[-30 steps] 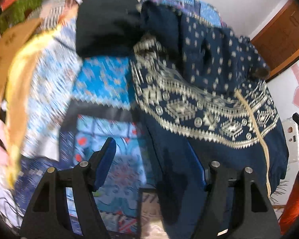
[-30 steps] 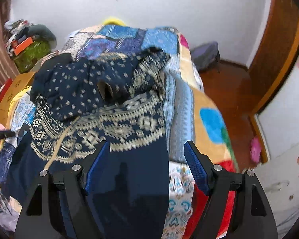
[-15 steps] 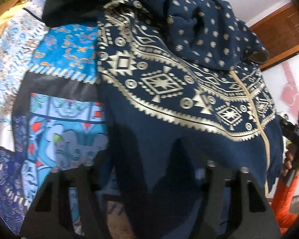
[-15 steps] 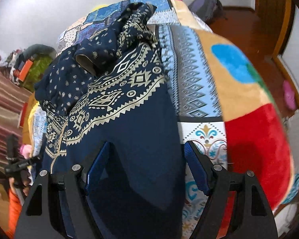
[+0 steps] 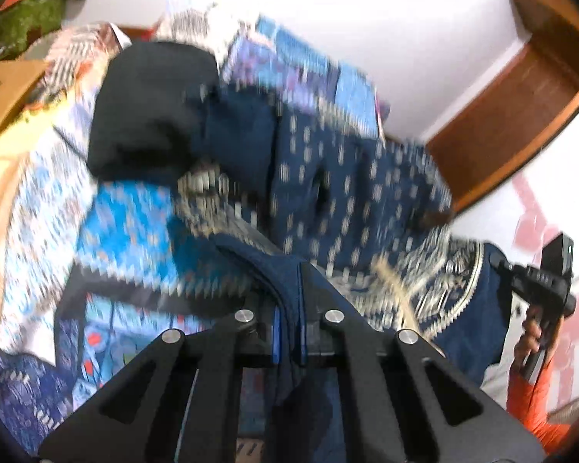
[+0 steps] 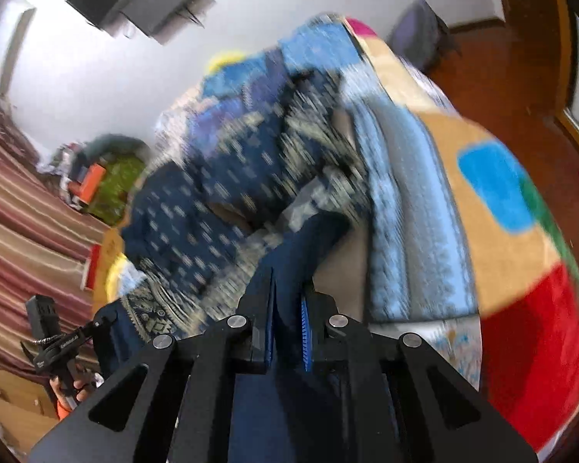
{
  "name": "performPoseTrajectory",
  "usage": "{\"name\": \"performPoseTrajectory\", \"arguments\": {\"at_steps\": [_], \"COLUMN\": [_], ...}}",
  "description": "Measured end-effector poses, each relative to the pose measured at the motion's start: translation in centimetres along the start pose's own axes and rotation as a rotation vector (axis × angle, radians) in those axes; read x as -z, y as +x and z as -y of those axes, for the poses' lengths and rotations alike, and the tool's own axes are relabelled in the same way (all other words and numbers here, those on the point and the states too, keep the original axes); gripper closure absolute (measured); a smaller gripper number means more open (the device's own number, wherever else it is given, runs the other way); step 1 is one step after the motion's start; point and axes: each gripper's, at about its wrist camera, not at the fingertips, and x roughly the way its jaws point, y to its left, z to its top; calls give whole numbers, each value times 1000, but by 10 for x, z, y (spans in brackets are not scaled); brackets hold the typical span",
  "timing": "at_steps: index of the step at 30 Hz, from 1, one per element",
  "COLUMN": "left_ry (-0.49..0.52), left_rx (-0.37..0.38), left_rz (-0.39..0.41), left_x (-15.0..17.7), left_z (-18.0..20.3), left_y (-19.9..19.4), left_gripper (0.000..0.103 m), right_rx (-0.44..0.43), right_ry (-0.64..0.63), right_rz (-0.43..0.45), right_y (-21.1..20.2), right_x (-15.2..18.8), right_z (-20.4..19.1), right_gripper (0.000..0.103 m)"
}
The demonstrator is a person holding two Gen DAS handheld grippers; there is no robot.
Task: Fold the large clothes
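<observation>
Jaws of both the left gripper [image 5: 289, 332] and right gripper [image 6: 287, 332] had just closed, pinching the navy patterned garment [image 5: 351, 193] hem; folding could begin.

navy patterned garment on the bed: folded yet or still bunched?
Not folded. The navy patterned garment lies rumpled on the patchwork bedspread, plain hem pinched in the left tongs and right tongs. Blur hides finer creases.

Home bedroom: quilt-covered bed [image 6: 494, 208].
</observation>
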Motion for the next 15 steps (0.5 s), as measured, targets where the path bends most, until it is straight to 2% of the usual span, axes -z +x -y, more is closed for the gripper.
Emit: {"name": "performPoseTrajectory", "arguments": {"at_steps": [4,7,9,12,15], "left_ry": [-16,-46,-73,-109,-82], "left_rx": [-74,-128,-169,-188,-204], "left_rz": [90,94,64,-16,-96], "left_x": [-31,-38,-38,-31,-27], "left_z": [-5,-22,-33,-47,-50], "left_y": [2,17,37,69,86], "left_gripper": [97,97,97,97,97], "right_rx": [45,120,164,180,190], "right_ry": [-51,-46,-23,19,-12], "right_rz": [80,82,46,-23,-48], "right_y": [2,23,44,65,69], "right_x": [-21,-32,-35,-32,-25], "right_z": [-10,-1,14,32,35], "right_gripper": [93,93,93,93,92]}}
